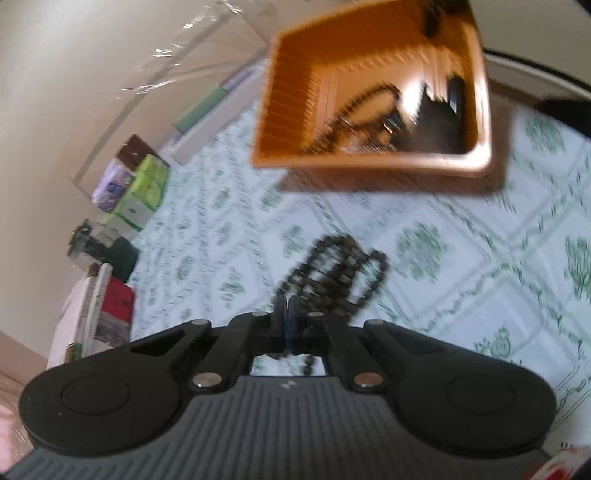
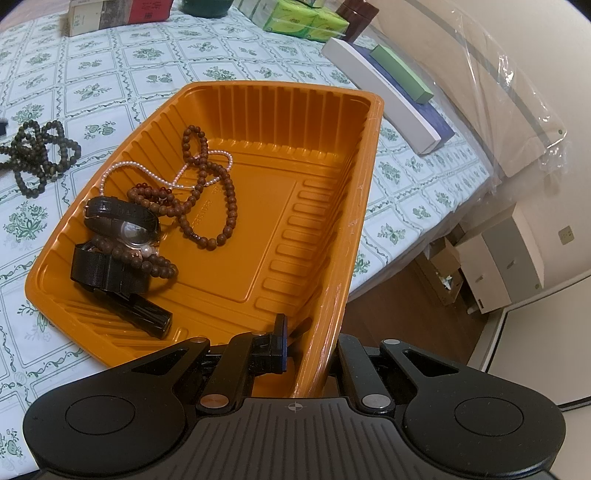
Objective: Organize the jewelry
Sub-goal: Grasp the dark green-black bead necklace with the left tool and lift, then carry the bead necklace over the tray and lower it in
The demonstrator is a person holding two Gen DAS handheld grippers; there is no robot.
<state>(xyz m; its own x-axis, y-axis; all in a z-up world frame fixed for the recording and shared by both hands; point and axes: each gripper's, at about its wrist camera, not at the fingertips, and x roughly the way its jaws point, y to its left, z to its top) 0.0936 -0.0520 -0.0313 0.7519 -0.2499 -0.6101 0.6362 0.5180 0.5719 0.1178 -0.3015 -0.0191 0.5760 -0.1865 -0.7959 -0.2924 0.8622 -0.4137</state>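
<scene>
While the right claw (image 2: 295, 345) clamps the orange tray (image 2: 325, 177), dark beads (image 2: 37, 155) lie outside

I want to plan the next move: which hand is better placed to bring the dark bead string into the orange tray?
Left. The left gripper is shut at the dark bead string; the right gripper clamps the orange tray wall.

- The desk (image 2: 110, 85) is covered by a white cloth printed with green flowers in a grid.
- An orange plastic tray (image 2: 280, 122) sits on it, near the desk's edge.
- A dark bead string (image 2: 37, 155) lies bunched on the cloth beside the tray.
- Along the far edge: books (image 2: 110, 14), green tissue packs (image 2: 306, 22), a brown jar (image 2: 356, 16), and long white (image 2: 384, 92) and green boxes (image 2: 400, 72).
</scene>
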